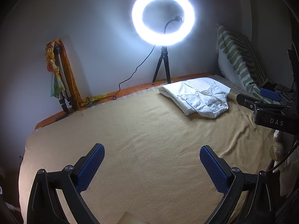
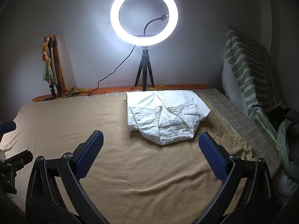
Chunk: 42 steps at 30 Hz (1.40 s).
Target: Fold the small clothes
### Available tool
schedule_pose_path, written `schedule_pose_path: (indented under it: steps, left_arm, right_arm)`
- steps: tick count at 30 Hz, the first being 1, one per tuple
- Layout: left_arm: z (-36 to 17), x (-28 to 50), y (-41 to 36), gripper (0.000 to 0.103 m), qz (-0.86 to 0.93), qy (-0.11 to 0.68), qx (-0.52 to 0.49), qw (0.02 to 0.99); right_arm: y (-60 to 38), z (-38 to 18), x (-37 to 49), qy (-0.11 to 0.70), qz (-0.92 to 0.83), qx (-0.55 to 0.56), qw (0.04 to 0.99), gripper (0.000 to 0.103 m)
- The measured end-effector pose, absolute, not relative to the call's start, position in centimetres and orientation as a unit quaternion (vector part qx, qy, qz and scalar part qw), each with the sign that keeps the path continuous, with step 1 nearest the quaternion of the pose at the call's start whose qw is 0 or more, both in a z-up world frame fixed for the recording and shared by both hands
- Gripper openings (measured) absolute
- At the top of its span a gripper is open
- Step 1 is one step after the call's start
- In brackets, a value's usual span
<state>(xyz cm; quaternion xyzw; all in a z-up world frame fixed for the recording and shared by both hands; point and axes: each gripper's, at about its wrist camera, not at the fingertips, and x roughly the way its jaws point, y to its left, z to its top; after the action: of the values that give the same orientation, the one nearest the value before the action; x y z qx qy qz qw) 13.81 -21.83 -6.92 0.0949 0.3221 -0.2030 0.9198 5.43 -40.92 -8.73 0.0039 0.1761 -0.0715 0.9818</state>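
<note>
A white collared shirt [image 2: 166, 113] lies folded into a compact bundle on the tan blanket [image 2: 130, 168], towards the back. In the left wrist view the shirt [image 1: 198, 99] is at the far right. My right gripper [image 2: 151, 151] is open and empty, just in front of the shirt's near edge, not touching it. My left gripper [image 1: 152, 162] is open and empty over bare blanket [image 1: 140, 130], well to the left of the shirt. The right gripper's body shows at the right edge of the left wrist view [image 1: 271, 110].
A lit ring light on a small black tripod [image 2: 144, 16] stands at the back edge, its cable trailing left. A folded tripod with a colourful cloth [image 2: 51, 63] leans on the wall at back left. A green-striped cushion [image 2: 246, 74] and clothes [image 2: 286, 127] lie at the right.
</note>
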Motion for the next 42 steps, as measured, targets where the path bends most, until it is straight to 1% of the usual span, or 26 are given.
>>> schedule_pose_path:
  steps: [42]
  left_arm:
    - [-6.67, 13.56, -21.69, 0.103, -0.199, 0.318, 0.093, 0.922]
  right_arm:
    - [-40.54, -8.72, 5.36, 0.176, -0.071, 0.002, 0.982, 0.103]
